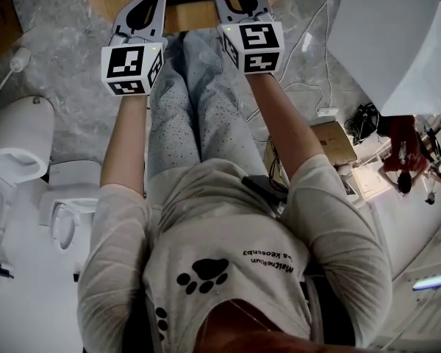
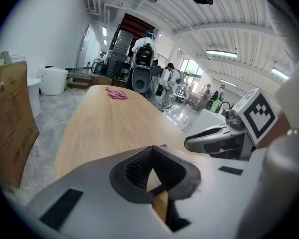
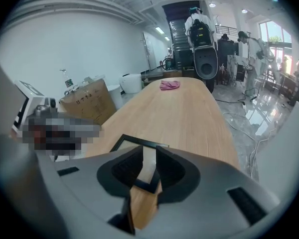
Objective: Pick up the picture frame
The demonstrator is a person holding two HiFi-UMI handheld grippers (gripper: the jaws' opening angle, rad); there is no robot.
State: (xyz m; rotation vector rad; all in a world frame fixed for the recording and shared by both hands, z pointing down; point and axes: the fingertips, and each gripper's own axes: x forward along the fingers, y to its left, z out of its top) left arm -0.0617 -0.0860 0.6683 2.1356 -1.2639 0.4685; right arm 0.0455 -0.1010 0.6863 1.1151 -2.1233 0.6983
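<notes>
Frame [image 3: 137, 142] lies flat at the table's [image 3: 189, 113] near edge, one corner between the right gripper's [image 3: 149, 148] wide-apart jaws, not pinched. Left gripper [image 2: 152, 148] is closed on nothing. Looks thin, light and stiff, probably with slippery glass, so I'd grab the black border gently.

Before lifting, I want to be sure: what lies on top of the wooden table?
A black picture frame lies flat at the near end and a pink cloth at the far end. The right gripper covers much of the frame.
</notes>
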